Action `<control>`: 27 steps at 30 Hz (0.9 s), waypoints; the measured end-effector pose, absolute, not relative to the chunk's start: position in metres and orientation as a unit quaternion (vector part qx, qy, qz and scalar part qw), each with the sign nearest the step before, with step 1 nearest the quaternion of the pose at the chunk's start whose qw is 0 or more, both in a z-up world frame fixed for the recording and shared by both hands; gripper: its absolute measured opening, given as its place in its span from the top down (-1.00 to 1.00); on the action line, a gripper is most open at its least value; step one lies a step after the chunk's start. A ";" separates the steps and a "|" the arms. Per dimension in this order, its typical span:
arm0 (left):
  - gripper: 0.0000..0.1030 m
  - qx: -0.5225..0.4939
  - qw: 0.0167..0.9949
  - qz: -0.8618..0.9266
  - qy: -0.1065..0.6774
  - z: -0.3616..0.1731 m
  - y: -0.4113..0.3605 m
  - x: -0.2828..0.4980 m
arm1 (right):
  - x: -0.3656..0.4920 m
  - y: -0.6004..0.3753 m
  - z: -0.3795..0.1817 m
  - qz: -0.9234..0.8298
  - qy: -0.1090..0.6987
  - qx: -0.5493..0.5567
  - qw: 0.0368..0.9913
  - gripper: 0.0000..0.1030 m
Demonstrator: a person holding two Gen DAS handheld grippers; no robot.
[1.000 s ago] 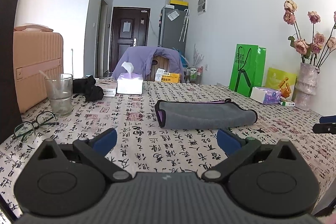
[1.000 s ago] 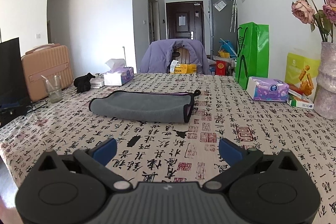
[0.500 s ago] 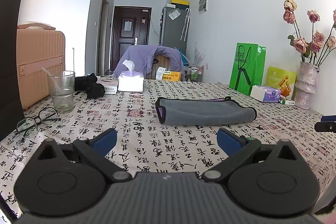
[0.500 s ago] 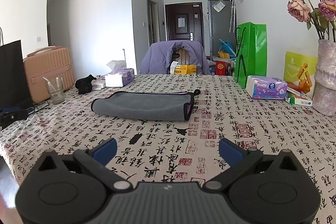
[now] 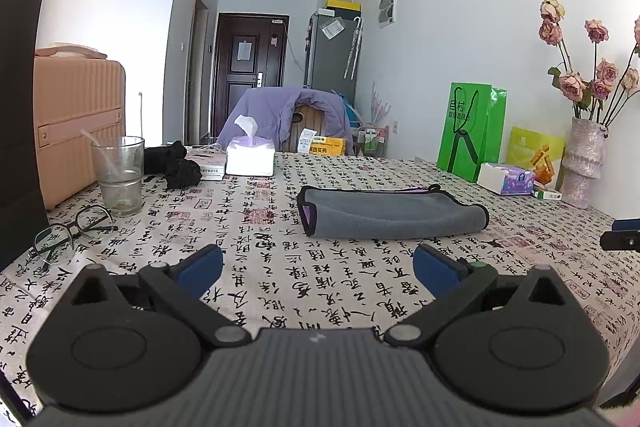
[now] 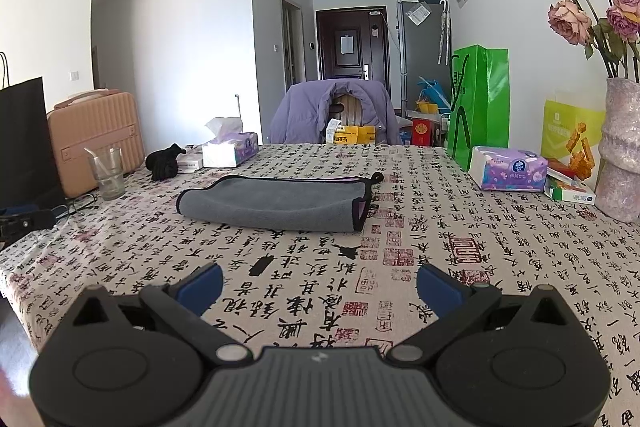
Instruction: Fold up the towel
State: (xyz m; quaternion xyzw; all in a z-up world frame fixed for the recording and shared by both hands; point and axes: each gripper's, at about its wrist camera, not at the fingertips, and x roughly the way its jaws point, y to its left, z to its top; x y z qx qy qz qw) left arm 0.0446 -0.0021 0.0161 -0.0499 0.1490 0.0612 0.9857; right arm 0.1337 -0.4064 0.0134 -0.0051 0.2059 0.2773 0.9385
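Observation:
A grey towel [image 5: 392,214] with a purple lining lies folded flat on the patterned tablecloth [image 5: 280,267]; it also shows in the right wrist view [image 6: 276,203]. My left gripper [image 5: 318,267] is open and empty, low over the cloth, short of the towel. My right gripper [image 6: 318,285] is open and empty, also short of the towel. The tip of the right gripper [image 5: 620,237] shows at the right edge of the left wrist view. The left gripper shows as a dark shape [image 6: 24,221] at the left edge of the right wrist view.
On the left stand a drinking glass [image 5: 119,175], spectacles [image 5: 68,233], a black glove [image 5: 176,165], a tissue box [image 5: 250,159] and a pink suitcase [image 5: 76,123]. On the right stand a green bag [image 6: 478,107], a tissue pack [image 6: 508,169] and a vase of roses [image 6: 622,147].
Both grippers have sunk lower and pulled back a little from the towel, both still open. The towel has not moved.

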 end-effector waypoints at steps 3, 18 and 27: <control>-1.00 -0.050 0.986 0.061 0.150 0.016 -0.002 0.045 | 0.134 -0.407 0.013 0.278 0.206 -0.005 0.938 -1.00; -1.00 -0.049 0.985 0.062 0.151 0.015 -0.001 0.044 | 0.132 -0.403 0.015 0.278 0.206 -0.006 0.938 -1.00; -1.00 -0.049 0.986 0.062 0.150 0.014 -0.001 0.045 | 0.132 -0.403 0.015 0.278 0.206 -0.006 0.938 -1.00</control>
